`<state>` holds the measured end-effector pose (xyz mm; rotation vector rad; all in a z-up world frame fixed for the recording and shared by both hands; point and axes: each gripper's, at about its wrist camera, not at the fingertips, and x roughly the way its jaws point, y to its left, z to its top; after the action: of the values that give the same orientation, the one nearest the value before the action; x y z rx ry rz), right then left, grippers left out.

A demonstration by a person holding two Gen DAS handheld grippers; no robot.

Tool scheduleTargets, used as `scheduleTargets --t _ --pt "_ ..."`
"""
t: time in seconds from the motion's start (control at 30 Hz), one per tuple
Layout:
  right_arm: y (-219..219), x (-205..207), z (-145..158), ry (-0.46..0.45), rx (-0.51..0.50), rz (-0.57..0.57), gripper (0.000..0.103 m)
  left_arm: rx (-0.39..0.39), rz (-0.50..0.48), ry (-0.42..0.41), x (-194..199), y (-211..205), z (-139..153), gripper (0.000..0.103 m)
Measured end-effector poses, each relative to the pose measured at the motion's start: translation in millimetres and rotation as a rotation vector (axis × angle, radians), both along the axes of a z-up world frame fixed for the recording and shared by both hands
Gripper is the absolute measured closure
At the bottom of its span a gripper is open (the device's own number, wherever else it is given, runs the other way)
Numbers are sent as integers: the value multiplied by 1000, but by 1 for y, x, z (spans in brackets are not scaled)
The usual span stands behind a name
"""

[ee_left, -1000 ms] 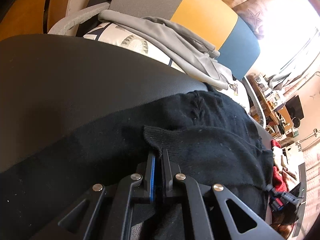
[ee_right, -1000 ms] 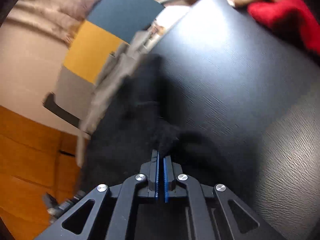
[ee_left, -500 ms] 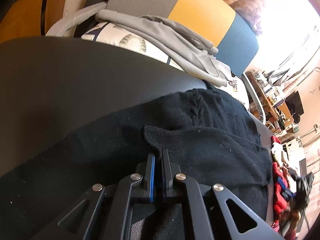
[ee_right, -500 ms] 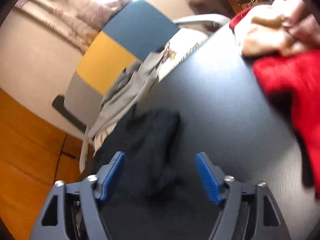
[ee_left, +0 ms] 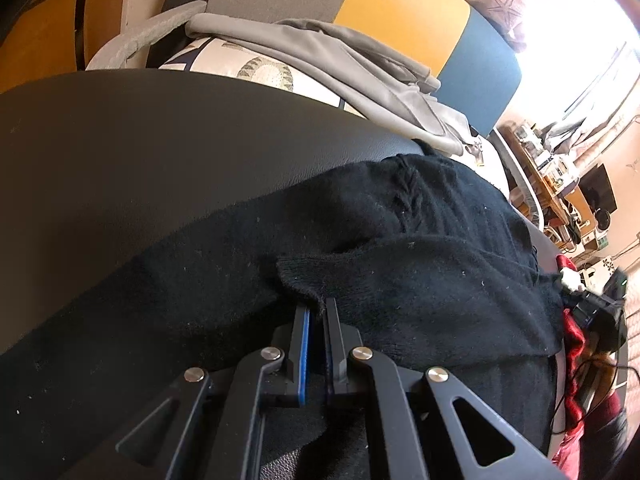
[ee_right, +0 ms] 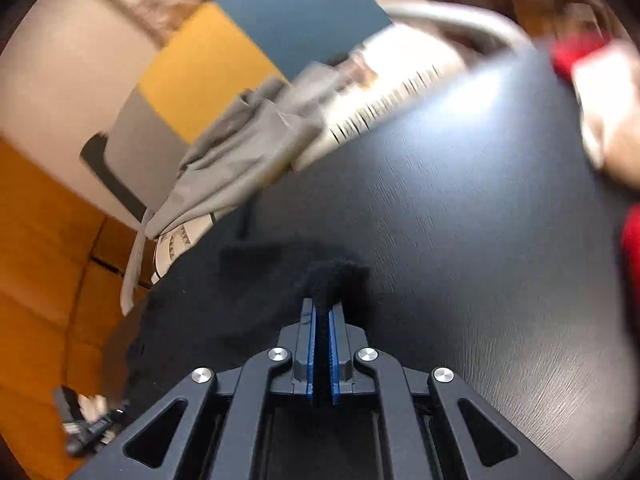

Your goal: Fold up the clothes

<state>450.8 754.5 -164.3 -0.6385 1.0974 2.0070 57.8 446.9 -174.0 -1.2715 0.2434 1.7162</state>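
Black knit garment (ee_left: 400, 264) lies spread on the dark desk (ee_left: 160, 140); left hand-held gripper (ee_left: 316, 308) and right hand-held gripper (ee_right: 322, 312) each pinch an edge, seemingly mid-fold, needing a level, matched carry-over.

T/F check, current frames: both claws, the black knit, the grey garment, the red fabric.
1. The left claw is shut on an edge of the black knit garment. True.
2. The right claw is open and empty. False: it is shut on a tuft of black fabric.
3. The grey garment lies folded on the black table. False: it is draped over the chair beyond it.
4. Red fabric lies at the table's far right. True.
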Motion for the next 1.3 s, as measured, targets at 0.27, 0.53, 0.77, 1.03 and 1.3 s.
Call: scheduleTargets --t 0.27,0.53,0.77,1.03,1.3 --pt "12 -4 -12 -88 20 -4 97 -6 -6 36 2 0 8 97" --pt "-9 -8 18 -146 168 13 73 44 14 65 0 -10 28 97" --pt "-53 -41 38 -253 294 126 48 90 67 48 -8 -15 34 99" --pt "-53 -53 -7 -290 111 136 49 21 -19 6 16 19 2 99" --pt "-100 -50 10 -177 125 215 46 146 62 -139 6 -23 13 98"
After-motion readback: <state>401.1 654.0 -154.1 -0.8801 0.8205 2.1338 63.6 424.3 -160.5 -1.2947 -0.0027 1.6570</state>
